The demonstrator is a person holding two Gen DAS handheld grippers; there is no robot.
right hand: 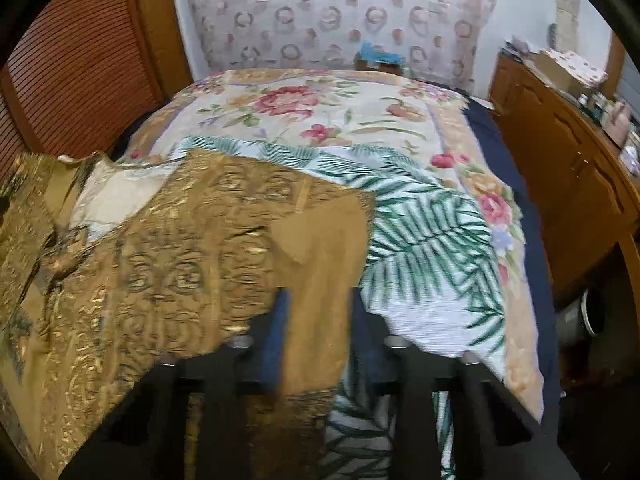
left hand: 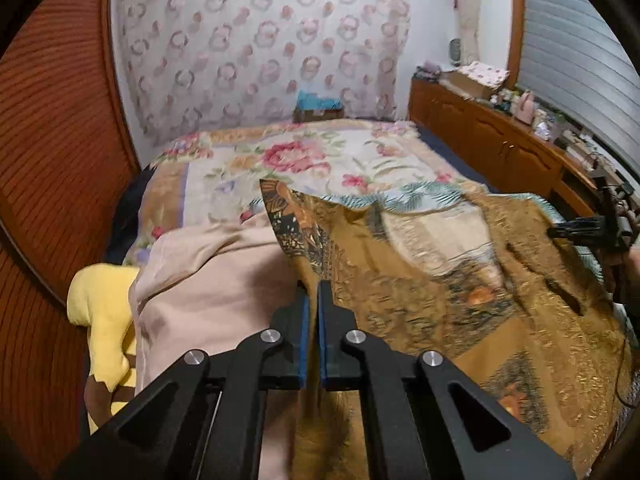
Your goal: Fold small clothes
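I had the left gripper (left hand: pixel 314 286) pinched tight on the near edge of the brown-and-gold patterned garment (left hand: pixel 420 280), which filled the lower right of the left wrist view, draped over the bed. The right gripper (right hand: pixel 318 294) was blurry, but its fingers sat apart with a flap of the same cloth between them, so it looked like it wasn't clamped yet. My take on doing this well: close the right one fully before pulling, then lift both edges level so the fabric stays taut and the fold lands square, not skewed. Under the garment lay a white cloth with green palm leaves (right hand: pixel 432 240), on top of the floral bedspread (right hand: pixel 340 108), and I figured a low grab could snag that too. At the lower left of the left view, a pale pink cloth (left hand: pixel 200 280) and a yellow fabric piece (left hand: pixel 100 308) crowded that edge, so not much room to lay things that way. A wooden cabinet (left hand: pixel 492 136) with clutter ran along the right.
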